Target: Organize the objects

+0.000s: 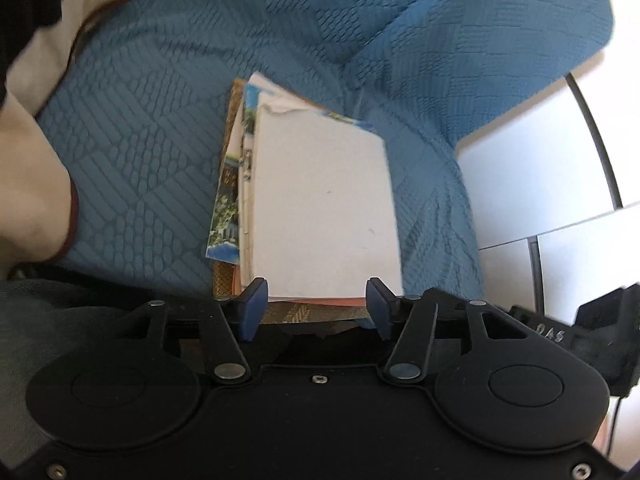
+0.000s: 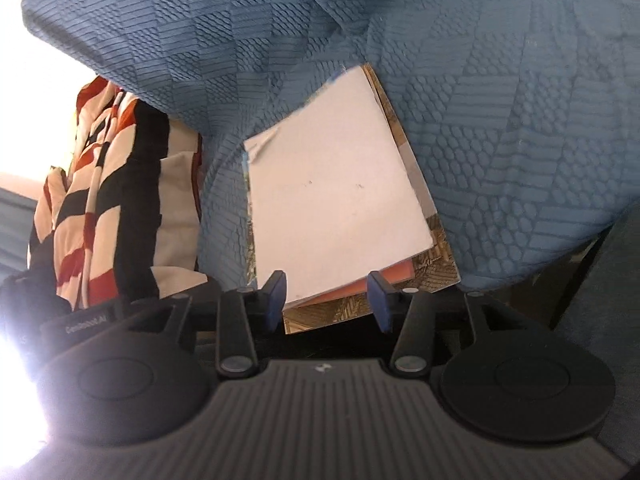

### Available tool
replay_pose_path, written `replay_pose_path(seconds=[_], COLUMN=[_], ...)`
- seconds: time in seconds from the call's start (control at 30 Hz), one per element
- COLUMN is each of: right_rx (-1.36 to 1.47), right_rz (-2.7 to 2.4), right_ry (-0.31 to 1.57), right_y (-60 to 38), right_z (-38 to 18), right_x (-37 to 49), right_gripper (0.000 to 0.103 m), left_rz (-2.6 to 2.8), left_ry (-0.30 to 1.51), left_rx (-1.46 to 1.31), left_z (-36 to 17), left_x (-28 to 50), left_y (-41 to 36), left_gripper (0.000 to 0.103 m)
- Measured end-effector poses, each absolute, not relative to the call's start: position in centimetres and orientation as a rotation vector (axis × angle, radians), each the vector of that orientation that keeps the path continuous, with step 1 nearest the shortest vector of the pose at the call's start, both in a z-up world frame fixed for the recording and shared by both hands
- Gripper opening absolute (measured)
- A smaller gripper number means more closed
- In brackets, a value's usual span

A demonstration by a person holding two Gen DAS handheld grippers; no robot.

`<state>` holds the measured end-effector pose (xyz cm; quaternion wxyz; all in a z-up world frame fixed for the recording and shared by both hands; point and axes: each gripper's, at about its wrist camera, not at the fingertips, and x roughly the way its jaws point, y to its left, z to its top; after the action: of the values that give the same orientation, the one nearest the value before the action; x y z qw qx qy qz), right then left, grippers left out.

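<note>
A stack of flat things lies on a blue quilted cover [image 1: 160, 140]. On top is a blank white booklet [image 1: 324, 200] with a torn far corner. Under it are a colourful photo magazine [image 1: 226, 204], an orange sheet [image 1: 320, 301] and a gold patterned book [image 1: 296, 314]. My left gripper [image 1: 317, 300] is open just over the stack's near edge, and its blue pads touch nothing. In the right wrist view the same white booklet [image 2: 336, 200] and gold book [image 2: 320, 316] lie tilted. My right gripper [image 2: 327, 294] stands open at their near corner.
A cream cushion with dark red piping [image 1: 36, 160] lies at the left. A red, black and cream striped cushion [image 2: 100, 200] leans beside the cover [image 2: 520, 120]. White floor tiles [image 1: 532, 184] with a black cable [image 1: 600, 140] lie past the cover's right edge.
</note>
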<state>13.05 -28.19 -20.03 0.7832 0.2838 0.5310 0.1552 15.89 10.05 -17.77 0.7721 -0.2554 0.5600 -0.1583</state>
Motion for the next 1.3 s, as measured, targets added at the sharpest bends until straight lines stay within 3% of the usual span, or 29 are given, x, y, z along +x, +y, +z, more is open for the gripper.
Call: replay_pose_path(seconds=[0.23,0.37,0.63,1.3], right_rx=[0.506,0.457,0.373,0.287], right_rz=[0.383,0.409,0.437,0.375], right_ry=[0.973,0.87,0.741,0.696], right_y=[-28.7,-29.2,-29.8,-29.5], right_z=[-12.5,-8.0,-2.8,-6.7], right_x=[11.3,9.5,5.7,-2.5], right_gripper=[0.048,0.048,0.048,0.05], left_rz=[-0.35,-0.355,-0.372,-0.282], left_ry=[1.09,1.005,0.893,0.771], left_rx=[-0.428,-0.341,-0.293,-0.236], left_z=[-10.8,-6.2,-1.0,-1.4], left_x=[13.7,12.1,7.3,-1.6], left_y=[8.8,7.8,7.2,5.5], left_gripper=[0.067,0.084,0.096,0.102])
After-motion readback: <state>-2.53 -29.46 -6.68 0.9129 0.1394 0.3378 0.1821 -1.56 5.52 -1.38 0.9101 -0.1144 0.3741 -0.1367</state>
